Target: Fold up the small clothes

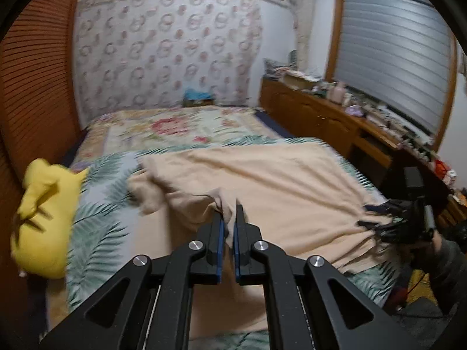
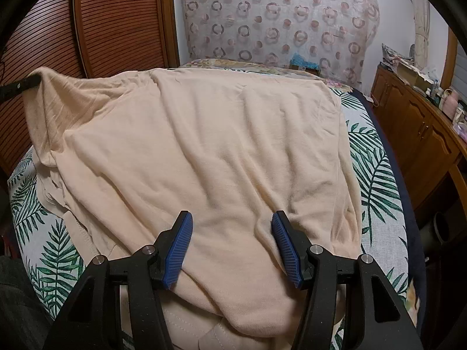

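Your left gripper (image 1: 229, 213) pinches the peach shirt (image 2: 204, 151) near the bed's (image 2: 379, 175) left edge, lifting it, while your right gripper (image 2: 232, 218) rests open on the shirt.

1. The left gripper (image 1: 229, 221) is clamped on a pinch of the beige shirt (image 1: 262, 180), lifting it off the bed (image 1: 99, 218).
2. A yellow cloth (image 1: 43, 218) lies at the bed's left edge.
3. The right gripper (image 1: 388, 227) sits at the shirt's right edge.

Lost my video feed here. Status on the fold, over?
Left tongs shut on beige garment, edge lifted. Right tongs open, resting on the garment. Yellow cloth off to the side, nothing blocking.
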`<state>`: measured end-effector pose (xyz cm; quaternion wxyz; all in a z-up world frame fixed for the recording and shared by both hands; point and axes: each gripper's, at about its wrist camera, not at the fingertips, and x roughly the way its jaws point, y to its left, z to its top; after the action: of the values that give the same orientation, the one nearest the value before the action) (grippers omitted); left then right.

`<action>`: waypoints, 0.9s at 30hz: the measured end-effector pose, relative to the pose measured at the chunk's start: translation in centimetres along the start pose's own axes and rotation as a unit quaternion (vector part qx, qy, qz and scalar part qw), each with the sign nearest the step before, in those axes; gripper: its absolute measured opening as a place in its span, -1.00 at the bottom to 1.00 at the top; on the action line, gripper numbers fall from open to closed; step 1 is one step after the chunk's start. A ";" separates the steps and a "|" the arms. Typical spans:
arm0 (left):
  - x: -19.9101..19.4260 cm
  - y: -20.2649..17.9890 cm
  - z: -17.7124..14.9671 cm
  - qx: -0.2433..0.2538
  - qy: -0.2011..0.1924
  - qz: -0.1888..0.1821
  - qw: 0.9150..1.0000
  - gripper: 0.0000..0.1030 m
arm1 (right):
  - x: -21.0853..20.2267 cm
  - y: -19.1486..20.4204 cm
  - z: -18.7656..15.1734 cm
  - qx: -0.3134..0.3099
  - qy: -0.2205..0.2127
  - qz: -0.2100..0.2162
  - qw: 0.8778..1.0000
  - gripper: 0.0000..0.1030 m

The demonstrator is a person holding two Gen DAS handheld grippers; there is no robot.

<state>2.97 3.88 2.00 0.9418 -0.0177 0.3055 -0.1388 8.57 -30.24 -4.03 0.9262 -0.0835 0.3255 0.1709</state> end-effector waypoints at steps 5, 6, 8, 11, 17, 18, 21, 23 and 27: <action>0.5 3.3 -3.4 -0.021 0.050 0.071 0.996 -0.89 | 0.0 0.0 0.0 0.000 0.000 0.000 1.000 0.14; 1.0 3.8 -4.1 -0.022 0.064 0.085 0.994 -0.89 | 0.0 0.0 0.0 0.000 0.000 0.000 1.000 0.14; 2.1 4.9 -5.4 -0.033 0.087 0.094 0.991 -0.87 | 0.0 0.0 0.0 0.000 0.000 0.001 1.000 0.14; 3.4 5.9 -6.7 -0.038 0.109 0.102 0.988 -0.44 | 0.0 0.0 -0.1 -0.001 0.000 0.001 1.000 0.14; 4.7 7.0 -7.4 -0.040 0.121 0.123 0.984 -0.13 | 0.0 -0.1 -0.1 -0.001 -0.001 0.001 1.000 0.14; 4.8 7.2 -7.6 -0.043 0.122 0.120 0.984 -0.13 | 0.0 -0.1 -0.1 -0.001 -0.001 0.001 1.000 0.14; 4.6 7.5 -8.0 -0.055 0.118 0.112 0.985 -0.13 | 0.0 -0.1 -0.1 -0.001 -0.001 0.001 1.000 0.14; 4.5 7.4 -8.1 -0.062 0.114 0.104 0.986 -0.13 | 0.0 -0.1 -0.1 -0.001 -0.001 0.001 1.000 0.14; 4.4 7.1 -8.2 -0.063 0.108 0.072 0.990 -0.50 | -0.1 -0.1 -0.1 -0.001 -0.001 0.001 1.000 0.14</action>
<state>3.44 9.92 -7.99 0.9078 -0.0393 0.4142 -0.0520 8.51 -30.39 -4.05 0.9262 -0.0839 0.3246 0.1726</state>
